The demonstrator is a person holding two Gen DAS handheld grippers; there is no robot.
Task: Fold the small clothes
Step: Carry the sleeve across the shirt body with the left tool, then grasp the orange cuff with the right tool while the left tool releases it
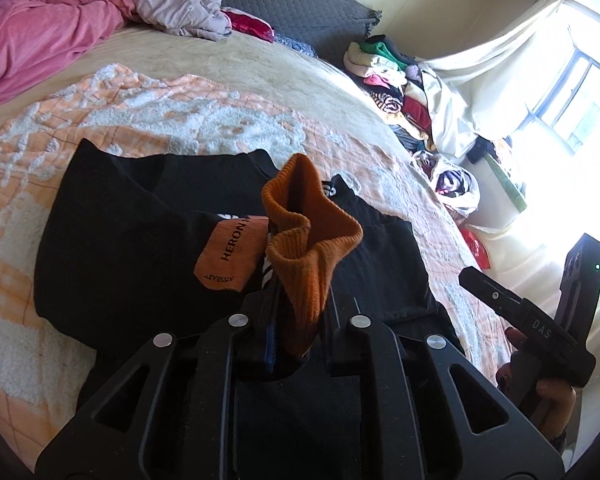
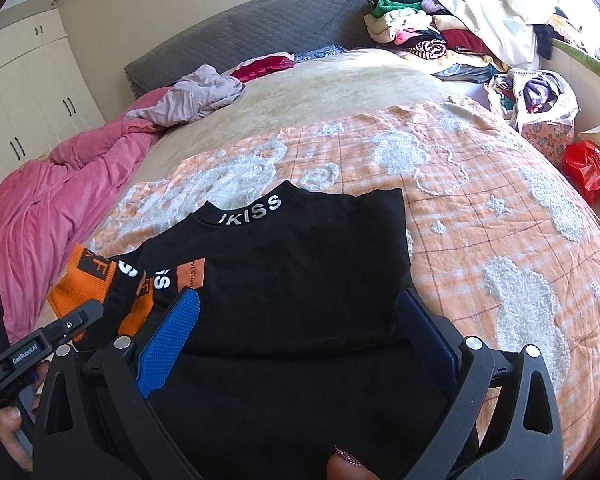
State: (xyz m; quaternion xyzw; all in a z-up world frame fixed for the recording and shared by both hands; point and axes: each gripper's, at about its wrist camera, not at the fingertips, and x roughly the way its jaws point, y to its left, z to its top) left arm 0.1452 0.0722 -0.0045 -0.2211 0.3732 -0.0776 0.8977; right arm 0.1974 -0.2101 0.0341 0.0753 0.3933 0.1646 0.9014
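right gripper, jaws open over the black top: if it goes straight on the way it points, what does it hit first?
Most likely the black shirt itself: the right gripper tilts down at it, open and empty, nothing between. Depth is unclear; past the collar lies only the orange blanket.

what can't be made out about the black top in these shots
- Black top, right wrist view: hem hidden under the right tool.
- Orange cuff, left wrist view: its end is hidden in the left tool.
- Orange patch, left wrist view: its lettering is cut off by the cuff.
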